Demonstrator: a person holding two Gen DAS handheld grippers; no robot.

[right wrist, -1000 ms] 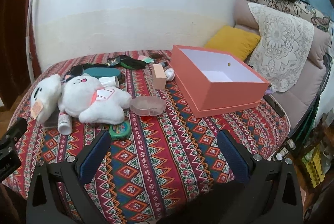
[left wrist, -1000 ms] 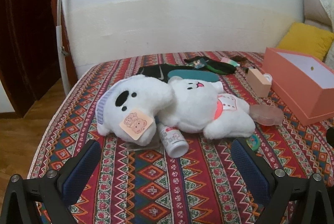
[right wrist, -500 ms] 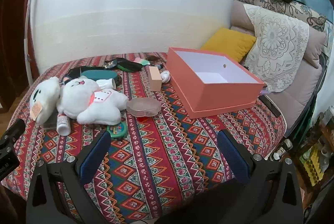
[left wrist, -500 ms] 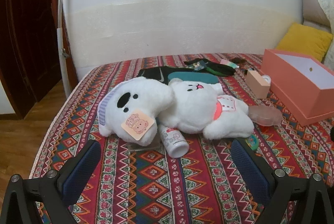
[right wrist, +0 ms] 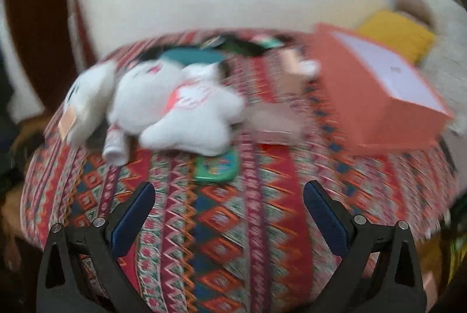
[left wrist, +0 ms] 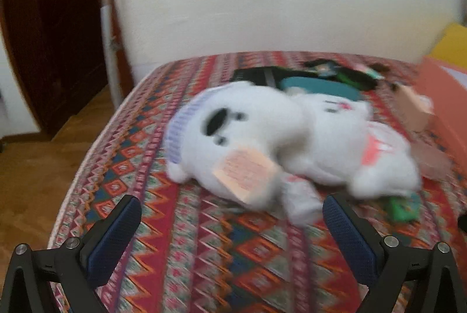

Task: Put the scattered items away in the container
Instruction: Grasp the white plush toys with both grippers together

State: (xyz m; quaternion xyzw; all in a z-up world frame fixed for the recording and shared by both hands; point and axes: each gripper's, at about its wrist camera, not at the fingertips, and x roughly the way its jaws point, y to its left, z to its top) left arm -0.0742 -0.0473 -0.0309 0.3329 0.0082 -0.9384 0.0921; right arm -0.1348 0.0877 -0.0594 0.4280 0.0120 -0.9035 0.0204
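Note:
Two white plush toys lie side by side on the patterned bedspread: a dog plush (left wrist: 233,135) (right wrist: 84,97) with a paper tag and a bear plush (left wrist: 359,146) (right wrist: 175,111) with a pink bib. A small white bottle (left wrist: 300,202) (right wrist: 113,143) and a green flat toy (left wrist: 404,206) (right wrist: 217,165) lie at their near side. The orange box (right wrist: 379,105) (left wrist: 446,97) stands open to the right. My left gripper (left wrist: 232,213) is open just short of the dog plush. My right gripper (right wrist: 229,200) is open just short of the green toy. Both views are motion-blurred.
A clear plastic case (right wrist: 274,120), a small tan box (right wrist: 289,70), a teal case (right wrist: 192,56) and dark items (left wrist: 335,73) lie farther back. The bed's left edge (left wrist: 96,149) drops to a wooden floor. A yellow cushion (right wrist: 397,32) sits behind the orange box.
Both grippers have moved forward toward the toys, which appear larger now. The right view has swung left, with the green toy now centred. Nothing was grasped.

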